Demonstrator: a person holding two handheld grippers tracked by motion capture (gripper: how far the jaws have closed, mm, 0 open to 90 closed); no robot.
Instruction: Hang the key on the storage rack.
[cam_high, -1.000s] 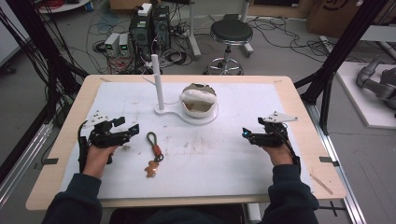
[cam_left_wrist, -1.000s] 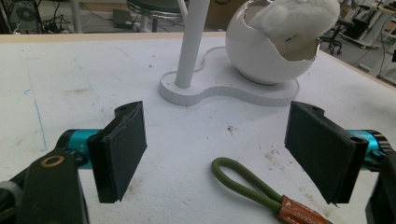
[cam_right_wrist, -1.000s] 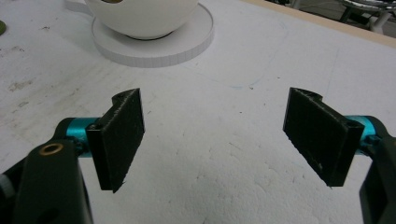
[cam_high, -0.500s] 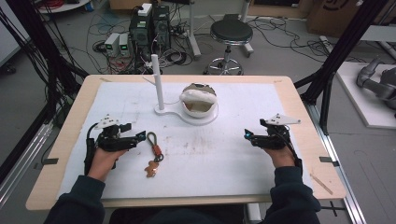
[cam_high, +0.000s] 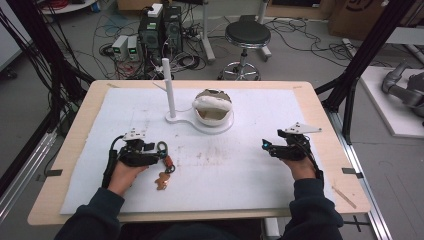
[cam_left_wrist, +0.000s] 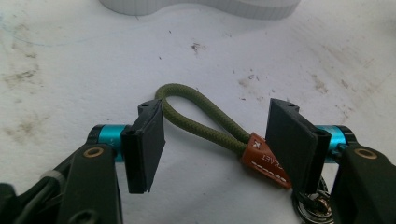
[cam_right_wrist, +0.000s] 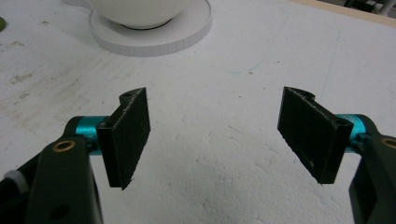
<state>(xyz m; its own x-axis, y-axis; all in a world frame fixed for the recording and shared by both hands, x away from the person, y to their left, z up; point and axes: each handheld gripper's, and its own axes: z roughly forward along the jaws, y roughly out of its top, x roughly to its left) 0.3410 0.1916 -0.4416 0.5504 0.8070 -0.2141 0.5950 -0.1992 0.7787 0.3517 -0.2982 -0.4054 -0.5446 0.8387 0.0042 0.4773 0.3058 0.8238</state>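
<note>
Left gripper is low over the keychain lanyard, jaws wide apart and holding nothing. The olive cord loop lies between the two jaws, on the white mat. Its bend sits just beside the near-left jaw, and the orange tag and metal ring sit by the other jaw.

Key relation: the lanyard's long axis runs nearly along the line between the jaws, only slightly skewed, not across it. A straight close would likely press on the loop's end and the tag rather than pinch the cord's two strands. Turning the hand should square it up.

In the high view the lanyard lies left of centre, touching the left gripper's tip, with a small brown charm trailing toward the person.

Right gripper is also spread wide and empty, over bare mat, well apart from the lanyard. The left hand is clearly nearer.

The white stand with its post and the bowl-like piece sit farther back, not involved.
</note>
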